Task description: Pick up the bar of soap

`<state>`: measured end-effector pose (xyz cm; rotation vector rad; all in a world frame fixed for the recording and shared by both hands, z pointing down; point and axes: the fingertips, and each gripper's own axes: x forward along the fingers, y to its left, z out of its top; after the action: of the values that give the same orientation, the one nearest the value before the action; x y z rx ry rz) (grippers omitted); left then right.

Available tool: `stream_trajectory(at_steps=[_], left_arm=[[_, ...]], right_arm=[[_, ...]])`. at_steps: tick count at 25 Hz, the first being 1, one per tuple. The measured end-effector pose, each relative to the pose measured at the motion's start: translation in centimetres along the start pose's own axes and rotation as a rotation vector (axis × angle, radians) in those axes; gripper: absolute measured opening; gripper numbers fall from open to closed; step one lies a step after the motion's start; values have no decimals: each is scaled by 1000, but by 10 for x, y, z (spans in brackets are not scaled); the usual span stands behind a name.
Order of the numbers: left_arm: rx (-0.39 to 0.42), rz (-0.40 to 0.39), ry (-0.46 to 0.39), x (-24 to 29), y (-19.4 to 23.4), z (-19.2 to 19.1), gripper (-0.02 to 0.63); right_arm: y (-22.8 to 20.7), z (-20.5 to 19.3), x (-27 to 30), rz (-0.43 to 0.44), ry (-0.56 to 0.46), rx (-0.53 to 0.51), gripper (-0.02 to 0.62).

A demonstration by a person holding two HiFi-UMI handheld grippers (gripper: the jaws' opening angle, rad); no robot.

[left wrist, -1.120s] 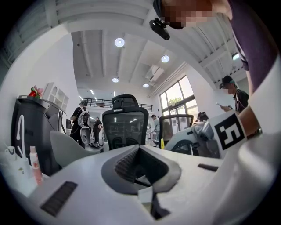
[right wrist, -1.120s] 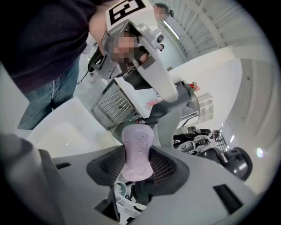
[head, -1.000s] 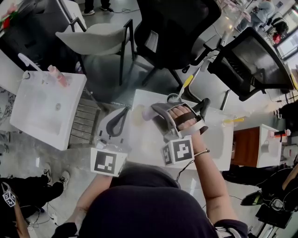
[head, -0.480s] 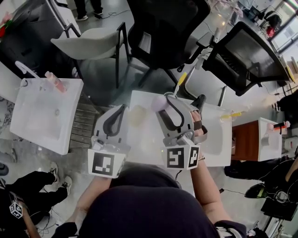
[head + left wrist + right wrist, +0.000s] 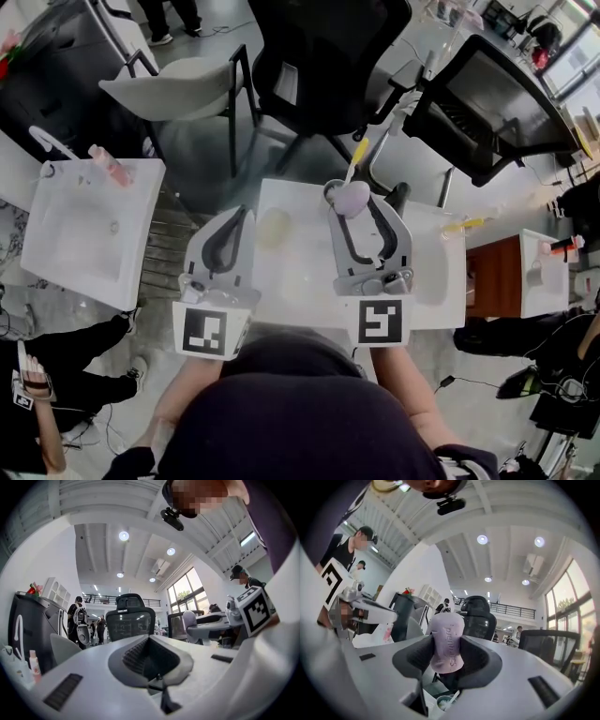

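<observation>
A pale purple bar of soap (image 5: 353, 198) (image 5: 447, 641) stands upright between the jaws of my right gripper (image 5: 354, 200) (image 5: 447, 660), which is shut on it and holds it above the back edge of the white basin top (image 5: 298, 277). My left gripper (image 5: 243, 216) (image 5: 151, 660) hovers over the left part of the same top. Its jaws are shut with nothing between them. In the left gripper view the right gripper with the soap (image 5: 190, 619) shows off to the right.
A cup (image 5: 443, 704) with a yellow toothbrush (image 5: 361, 157) stands just under the soap. A pale yellow round (image 5: 274, 227) lies on the top. Black office chairs (image 5: 323, 56) and a white chair (image 5: 178, 86) stand beyond. Another basin (image 5: 80, 230) is at left.
The right gripper has swung from pointing left to pointing straight away, carrying the soap toward the back edge. The left gripper has barely moved.
</observation>
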<state>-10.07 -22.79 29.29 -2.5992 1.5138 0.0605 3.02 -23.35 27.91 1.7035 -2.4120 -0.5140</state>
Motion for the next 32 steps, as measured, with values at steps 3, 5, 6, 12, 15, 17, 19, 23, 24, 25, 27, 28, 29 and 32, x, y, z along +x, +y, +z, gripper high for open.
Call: stream_trajectory(at_steps=[3, 5, 6, 12, 15, 17, 19, 23, 24, 25, 27, 28, 29, 32], left_arm=[[8, 7, -12, -3, 1, 4, 0], [11, 13, -17, -4, 2, 4, 0], [12, 15, -15, -5, 3, 4, 0], [19, 18, -12, -4, 5, 5, 0], [17, 18, -8, -4, 6, 3, 0], [17, 18, -5, -3, 7, 3, 0], [19, 16, -1, -2, 6, 1, 0], [32, 8, 10, 0, 6, -4, 0], [38, 5, 26, 1, 7, -9, 0], [40, 1, 47, 3, 8, -15, 0], [28, -5, 88, 6, 9, -29, 0], [22, -9, 103, 7, 10, -35, 0], [21, -12, 117, 8, 11, -41, 0], [28, -21, 158, 11, 10, -59, 0]], right_arm=[[-8, -1, -5, -37, -8, 106, 190], [-11, -4, -7, -55, -7, 174, 190], [-12, -6, -9, -62, -3, 205, 190], [-8, -12, -10, -63, 13, 272, 190], [-5, -12, -10, -66, 8, 270, 190], [-4, -12, -10, -65, 6, 263, 190], [-4, -13, -10, -65, 10, 260, 190], [-2, -15, -9, -69, 18, 266, 190], [-1, -15, -8, -69, 18, 264, 190], [-1, -16, -7, -68, 18, 261, 190], [0, -16, -6, -69, 17, 260, 190], [1, -16, -5, -70, 17, 262, 190], [1, -16, -5, -71, 18, 262, 189], [2, -19, -3, -72, 25, 262, 189]])
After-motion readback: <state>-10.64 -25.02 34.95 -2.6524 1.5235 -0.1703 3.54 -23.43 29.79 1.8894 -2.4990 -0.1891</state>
